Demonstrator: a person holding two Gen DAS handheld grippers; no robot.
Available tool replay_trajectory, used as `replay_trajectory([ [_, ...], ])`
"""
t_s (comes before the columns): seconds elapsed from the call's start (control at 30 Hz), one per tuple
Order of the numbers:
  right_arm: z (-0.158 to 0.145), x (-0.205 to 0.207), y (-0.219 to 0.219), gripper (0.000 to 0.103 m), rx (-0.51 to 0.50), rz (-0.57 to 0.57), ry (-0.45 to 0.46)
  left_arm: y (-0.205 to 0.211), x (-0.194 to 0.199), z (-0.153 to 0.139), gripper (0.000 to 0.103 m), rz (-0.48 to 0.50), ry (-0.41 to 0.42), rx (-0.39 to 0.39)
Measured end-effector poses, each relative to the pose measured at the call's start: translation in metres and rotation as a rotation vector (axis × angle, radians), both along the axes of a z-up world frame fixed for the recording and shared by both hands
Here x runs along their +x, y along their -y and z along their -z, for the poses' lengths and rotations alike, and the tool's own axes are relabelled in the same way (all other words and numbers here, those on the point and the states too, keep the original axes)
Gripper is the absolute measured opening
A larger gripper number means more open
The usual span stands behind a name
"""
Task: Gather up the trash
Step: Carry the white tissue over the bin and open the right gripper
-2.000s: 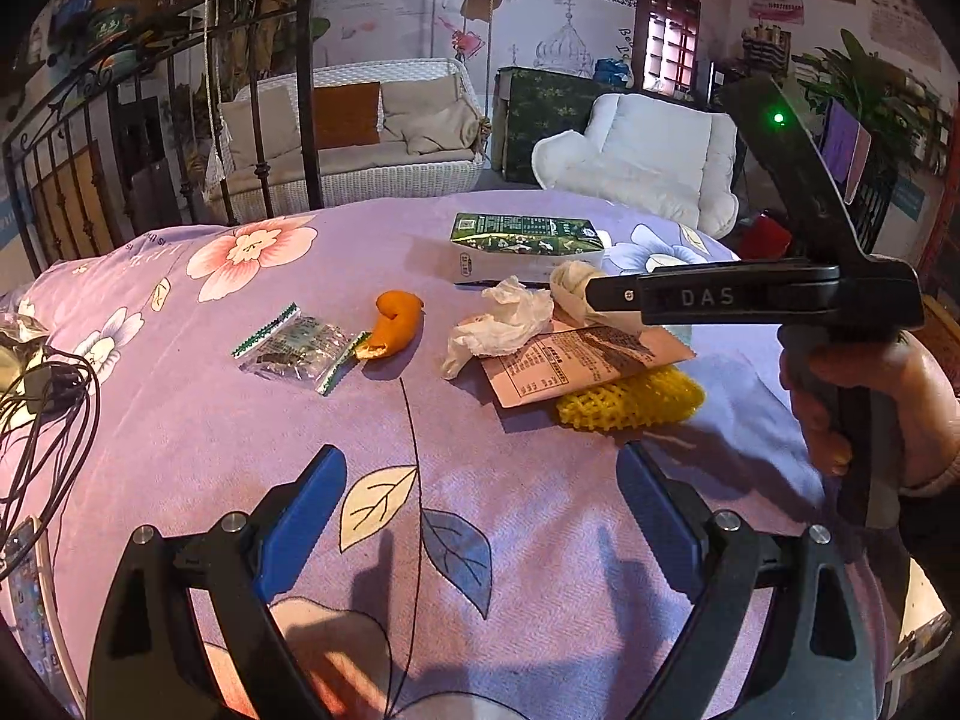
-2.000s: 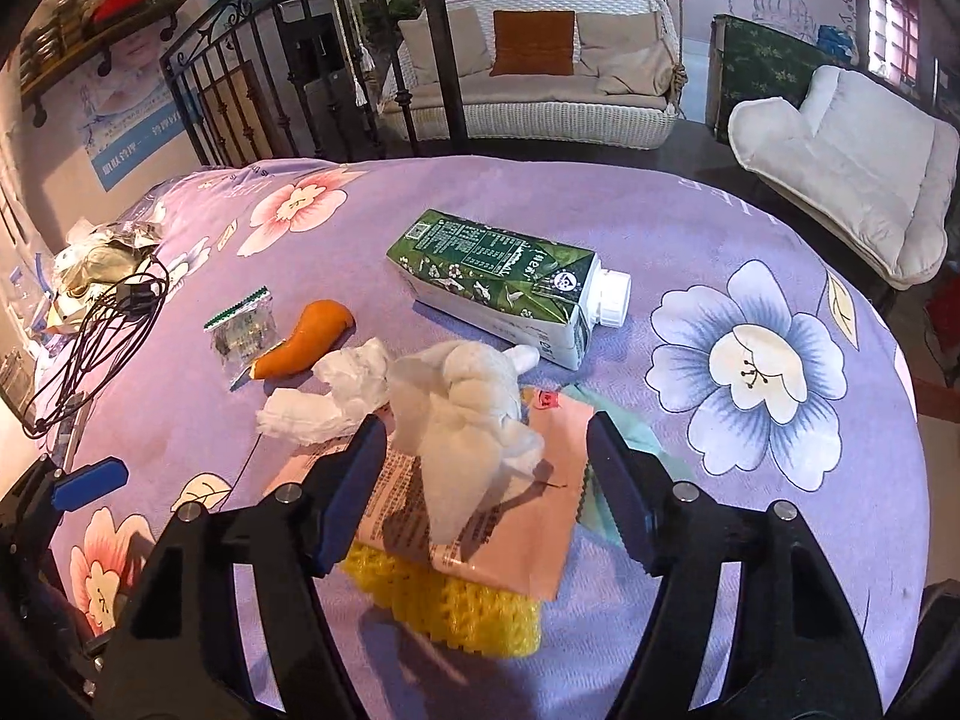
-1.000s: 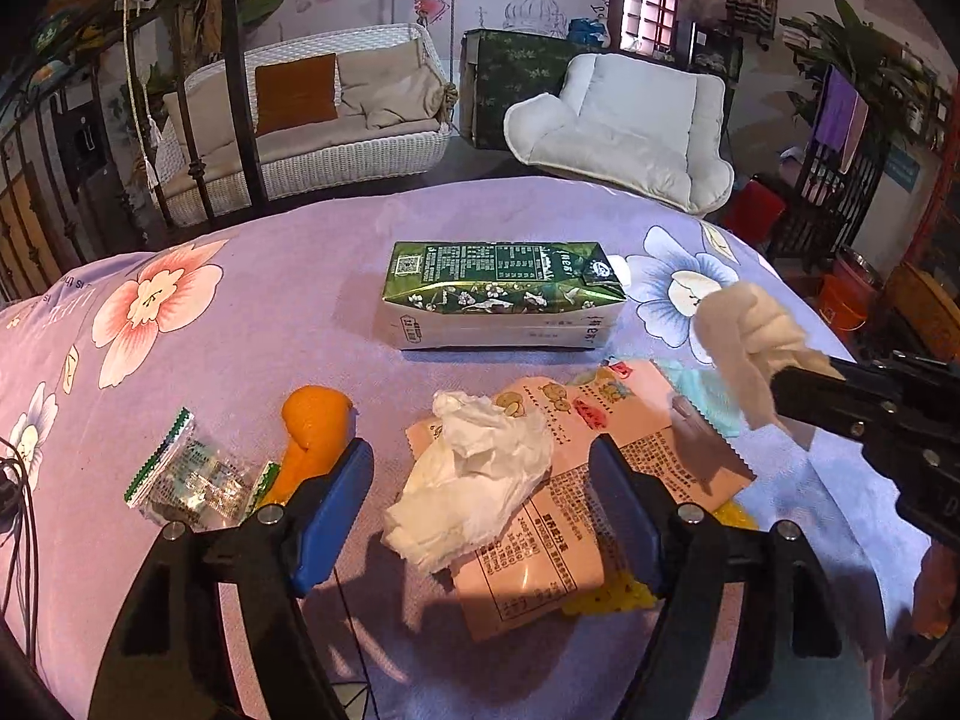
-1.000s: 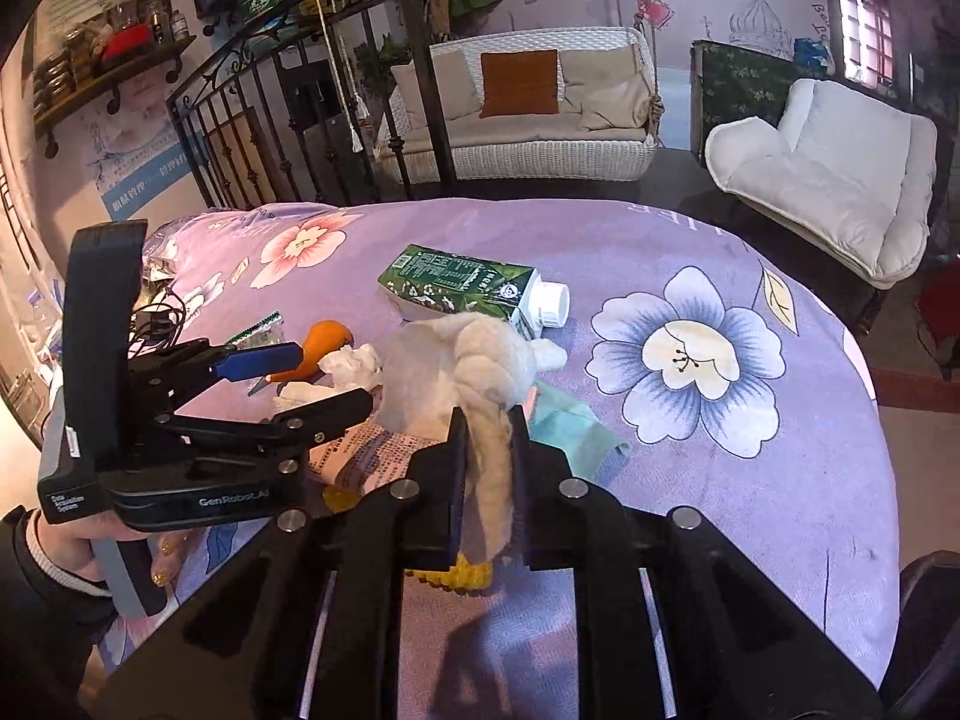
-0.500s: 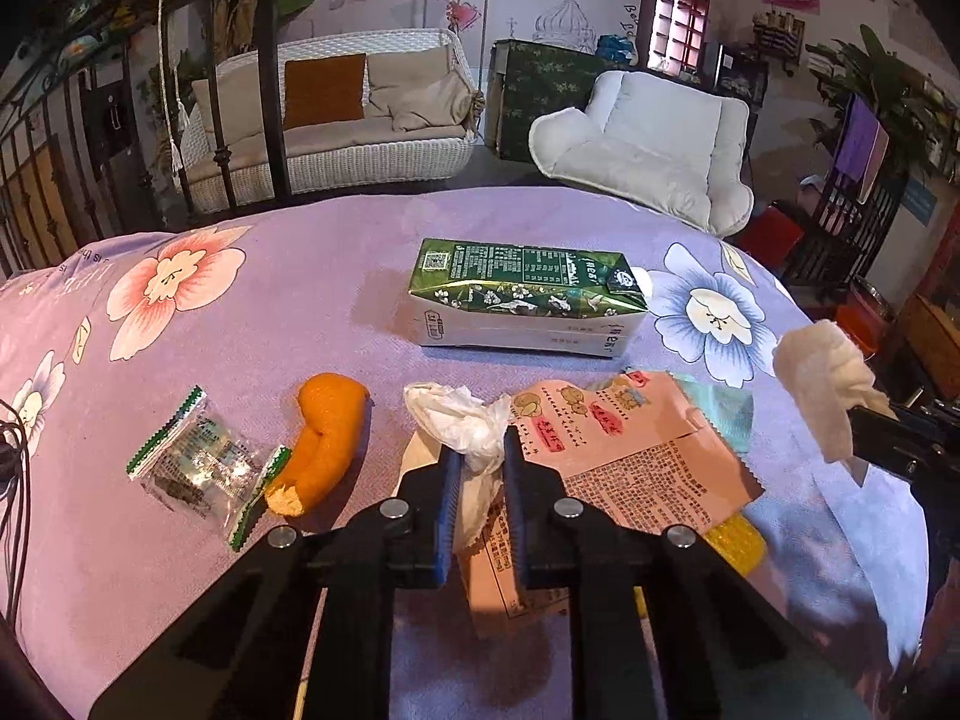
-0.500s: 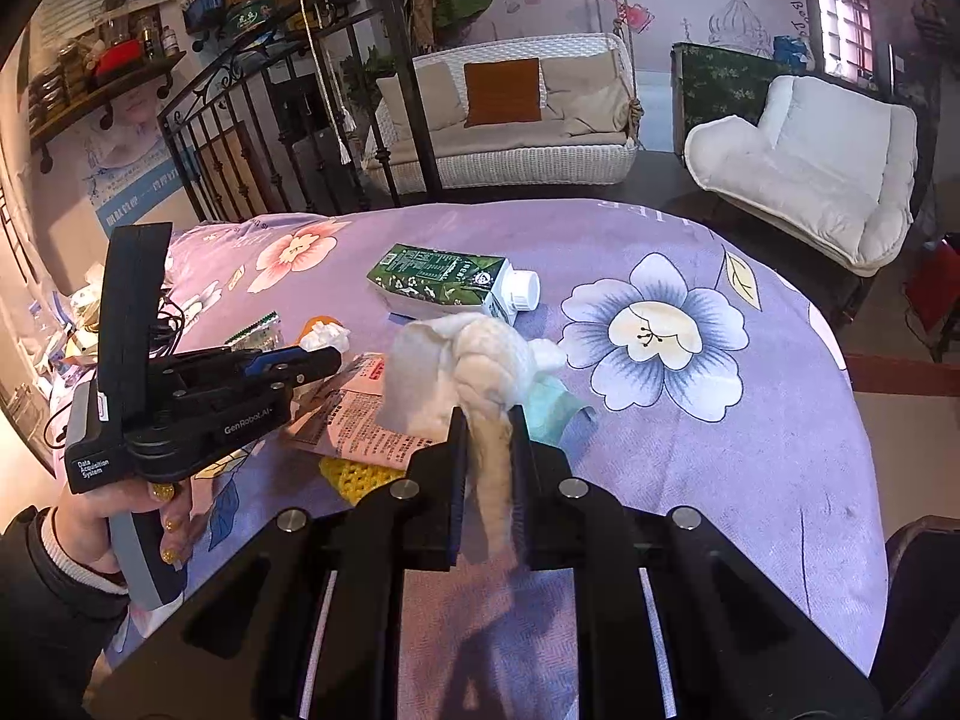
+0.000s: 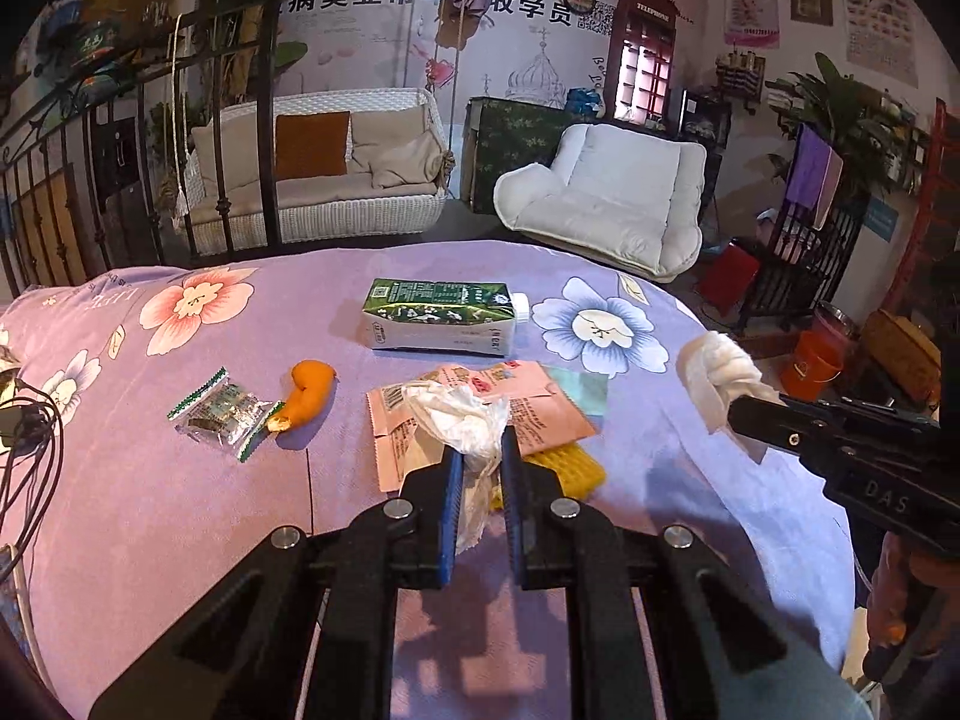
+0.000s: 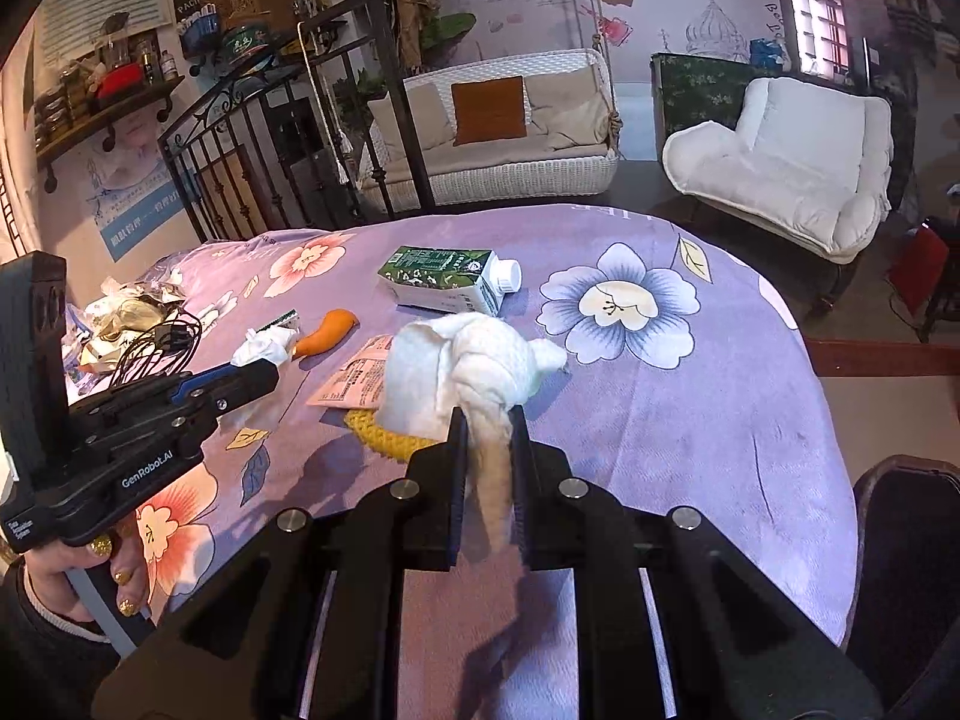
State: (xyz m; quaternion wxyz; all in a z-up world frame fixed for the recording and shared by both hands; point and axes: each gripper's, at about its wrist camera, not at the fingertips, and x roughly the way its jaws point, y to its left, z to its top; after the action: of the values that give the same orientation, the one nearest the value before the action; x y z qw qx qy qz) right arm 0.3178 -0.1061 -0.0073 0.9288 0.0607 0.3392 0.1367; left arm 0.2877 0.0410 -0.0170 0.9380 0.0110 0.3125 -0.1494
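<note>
Two hand-held grippers each lift a wad of tissue above a table covered in a purple floral cloth [image 7: 180,516]. The left gripper [image 7: 478,450] has its blue-padded fingers clamped on a crumpled white tissue [image 7: 462,414], raised over a pink printed wrapper [image 7: 540,402] and a yellow foam net [image 7: 576,468] at the centre of the left wrist view. The right gripper [image 8: 487,432] has its fingers pressed together on a thicker twisted white tissue [image 8: 474,366], held clear of the cloth; in the left wrist view it hangs at 3 o'clock, off toward the table edge. Trash on the cloth includes a green milk carton [image 7: 441,324] lying on its side at 12 o'clock, an orange peel [image 7: 309,393] at 10 o'clock and, just beside it, a clear green-edged snack packet [image 7: 222,414]. A tangle of black cables [image 8: 156,342] lies at the table's 9 o'clock edge in the right wrist view
</note>
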Motion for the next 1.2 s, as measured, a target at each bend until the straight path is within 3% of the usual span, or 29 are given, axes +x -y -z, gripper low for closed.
replay_trajectory([
  [0.3, 0.0, -0.046, 0.031, 0.015, -0.013, 0.063, 0.017, 0.046, -0.043, 0.001, 0.014, 0.095, 0.005, -0.036],
  [0.7, 0.009, -0.114, 0.14, 0.015, -0.011, 0.324, -0.003, 0.138, -0.081, 0.005, 0.014, 0.313, -0.013, -0.076],
  [0.97, 0.028, -0.145, 0.216, 0.015, -0.014, 0.516, -0.06, 0.196, -0.094, 0.011, 0.014, 0.457, -0.037, -0.088],
  [1.2, 0.056, -0.141, 0.251, 0.015, -0.015, 0.596, -0.153, 0.229, -0.093, 0.02, 0.014, 0.524, -0.085, -0.086],
])
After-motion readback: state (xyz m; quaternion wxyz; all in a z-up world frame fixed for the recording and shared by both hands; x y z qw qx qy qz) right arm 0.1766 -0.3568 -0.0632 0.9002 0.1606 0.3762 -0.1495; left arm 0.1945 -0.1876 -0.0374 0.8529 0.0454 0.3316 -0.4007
